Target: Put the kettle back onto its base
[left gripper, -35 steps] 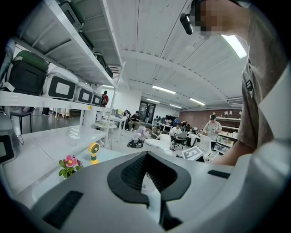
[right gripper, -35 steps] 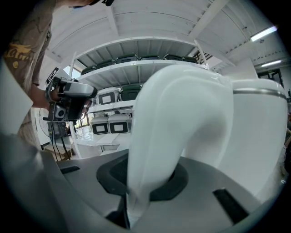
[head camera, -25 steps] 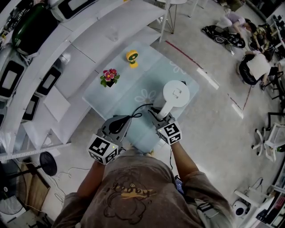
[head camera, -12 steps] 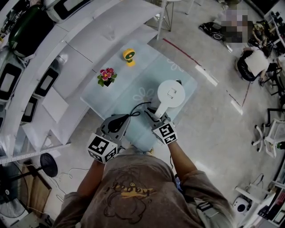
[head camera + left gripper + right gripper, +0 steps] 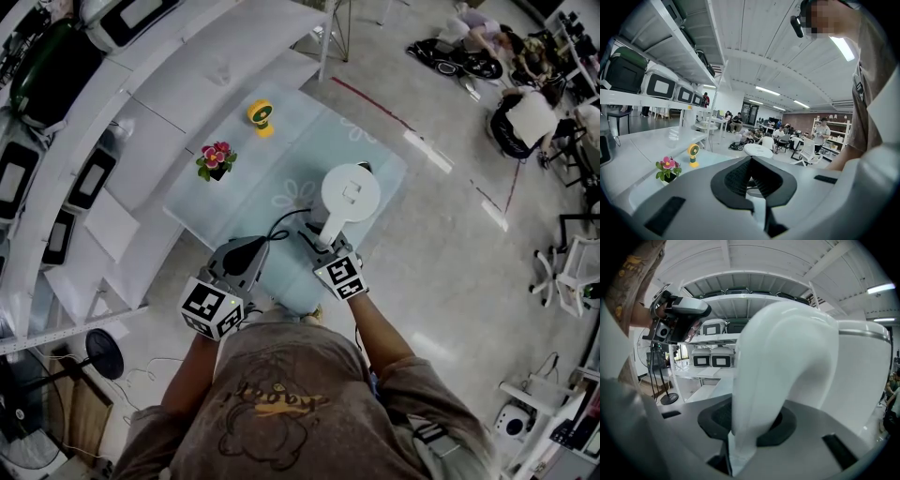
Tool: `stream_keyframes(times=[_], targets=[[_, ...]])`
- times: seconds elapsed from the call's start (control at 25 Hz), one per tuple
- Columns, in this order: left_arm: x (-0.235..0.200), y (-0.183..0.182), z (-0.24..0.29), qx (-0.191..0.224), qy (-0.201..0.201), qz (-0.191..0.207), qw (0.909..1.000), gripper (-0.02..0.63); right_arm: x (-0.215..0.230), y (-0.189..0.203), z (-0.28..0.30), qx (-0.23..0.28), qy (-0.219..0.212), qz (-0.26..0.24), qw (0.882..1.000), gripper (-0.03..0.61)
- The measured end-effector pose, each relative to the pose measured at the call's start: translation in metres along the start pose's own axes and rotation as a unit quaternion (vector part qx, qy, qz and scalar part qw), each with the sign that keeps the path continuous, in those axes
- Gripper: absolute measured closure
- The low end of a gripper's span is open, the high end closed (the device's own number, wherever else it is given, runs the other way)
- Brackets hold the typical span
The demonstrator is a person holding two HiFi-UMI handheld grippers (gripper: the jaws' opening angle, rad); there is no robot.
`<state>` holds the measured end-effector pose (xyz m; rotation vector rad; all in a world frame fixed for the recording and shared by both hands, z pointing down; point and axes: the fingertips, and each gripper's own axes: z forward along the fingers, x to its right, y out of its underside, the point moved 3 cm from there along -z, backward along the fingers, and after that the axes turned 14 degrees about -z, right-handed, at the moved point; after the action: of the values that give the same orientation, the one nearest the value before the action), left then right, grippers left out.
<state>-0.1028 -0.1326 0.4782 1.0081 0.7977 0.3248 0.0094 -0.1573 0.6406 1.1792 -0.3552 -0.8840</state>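
Tabletop (image 5: 292,148): one kettle (image 5: 350,192), one flowerpot (image 5: 215,160), one fan (image 5: 261,116) (yellow)

**A:** Anything legible on your feed?

**B:** Nothing I can read for certain. The brown T-shirt (image 5: 281,394) in my head view carries a yellowish script print (image 5: 274,401), but it's too blurred to spell out.

**A:** And the marker cubes?

**B:** The two white cubes (image 5: 212,307) (image 5: 339,276) bear only black square patterns, not characters.

Pale table (image 5: 281,155) carries flowerpot (image 5: 215,160), kettle (image 5: 350,192), seemingly a yellow fan (image 5: 260,114).
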Motion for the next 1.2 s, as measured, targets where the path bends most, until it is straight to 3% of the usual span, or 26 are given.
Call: stream_keyframes(times=[0.28,0.6,1.2], targets=[[0.006,0.005,0.0,-0.002,0.008,0.0,1.0,0.592,-0.005,0.016,-0.019,-0.029,0.012,0.004,0.999,0.42],[0.014,0.005,0.016,-0.005,0.034,0.005,0.9994,0.592,0.001,0.013,-0.064,-0.036,0.032,0.037,0.998,0.413],[0.061,-0.023,0.058,-0.002,0.12,0.035,0.9922,0.592,0.048,-0.048,-0.182,0.005,0.158,0.09,0.983,0.43]])
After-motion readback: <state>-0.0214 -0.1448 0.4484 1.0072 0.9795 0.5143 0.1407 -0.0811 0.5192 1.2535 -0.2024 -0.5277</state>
